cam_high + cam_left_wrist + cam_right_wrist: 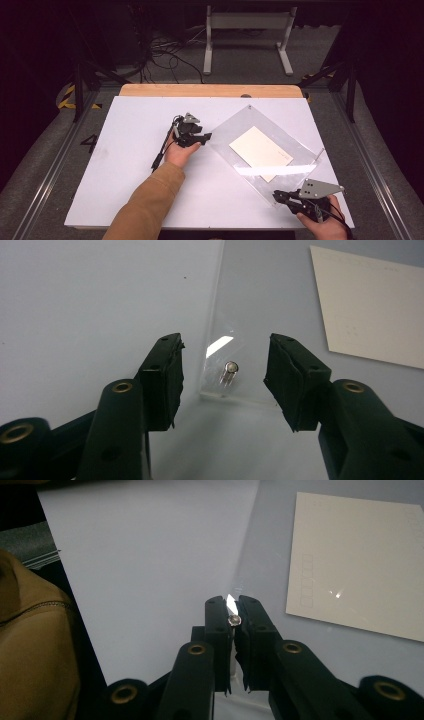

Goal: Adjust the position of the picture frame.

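High view overhead, forward-down; claw views close, sharing acrylic sheet (260,315).

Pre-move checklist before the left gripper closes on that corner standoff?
1. Left gripper jaws apart: ok, open.
2. Corner standoff between the left jaws: ok, roughly centred, untouched.
3. Right gripper clamped on its own standoff: ok, shut on it.
4. Acrylic sheet flat on the table: cannot tell; near edge seems raised.
5. Cream card under the sheet, away from both corners: ok.
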Available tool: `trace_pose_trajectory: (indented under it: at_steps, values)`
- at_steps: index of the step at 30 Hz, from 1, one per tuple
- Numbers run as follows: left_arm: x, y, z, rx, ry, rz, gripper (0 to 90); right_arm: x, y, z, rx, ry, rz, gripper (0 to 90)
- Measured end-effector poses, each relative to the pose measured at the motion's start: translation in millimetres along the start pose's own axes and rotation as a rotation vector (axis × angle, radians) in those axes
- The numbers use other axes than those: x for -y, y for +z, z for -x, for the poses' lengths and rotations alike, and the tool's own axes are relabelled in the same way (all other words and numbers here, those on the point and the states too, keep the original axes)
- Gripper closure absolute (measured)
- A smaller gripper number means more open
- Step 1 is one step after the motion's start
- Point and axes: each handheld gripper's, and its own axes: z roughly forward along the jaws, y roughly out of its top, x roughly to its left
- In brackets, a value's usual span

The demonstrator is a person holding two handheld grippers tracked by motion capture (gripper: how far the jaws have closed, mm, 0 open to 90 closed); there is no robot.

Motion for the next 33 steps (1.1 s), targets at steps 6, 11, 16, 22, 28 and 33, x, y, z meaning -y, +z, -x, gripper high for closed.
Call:
trace_pose_trajectory:
  at_steps: [6, 11, 16, 22, 28, 33]
  values:
    - [2.7, 9.2, 3.7, -0.035, 0.05, 0.001, 54.4, 0.5, -0.3, -0.5, 0.004, 0.004, 0.005, 83.1]
    - [3.8, 13.8, 7.7, -0.054, 0.092, -0.006, 62.6, 0.8, -0.3, -0.4, 0.004, 0.006, 0.008, 83.1]
    - [3.8, 15.6, 12.4, -0.051, 0.13, -0.016, 78.5, 0.7, -0.2, -0.3, 0.002, 0.007, 0.008, 83.1]
    - [3.4, 15.6, 10.3, -0.038, 0.121, -0.018, 83.0, 0.5, -0.2, -0.5, 0.004, 0.007, 0.008, 83.1]
    - [2.5, 16.9, 9.7, -0.035, 0.105, -0.015, 82.9, 0.0, 0.2, -0.4, 0.003, 0.008, 0.007, 83.0]
    - [2.0, 17.5, 10.4, -0.041, 0.108, -0.016, 83.1, 0.1, 0.2, -0.5, 0.004, 0.008, 0.008, 83.1]
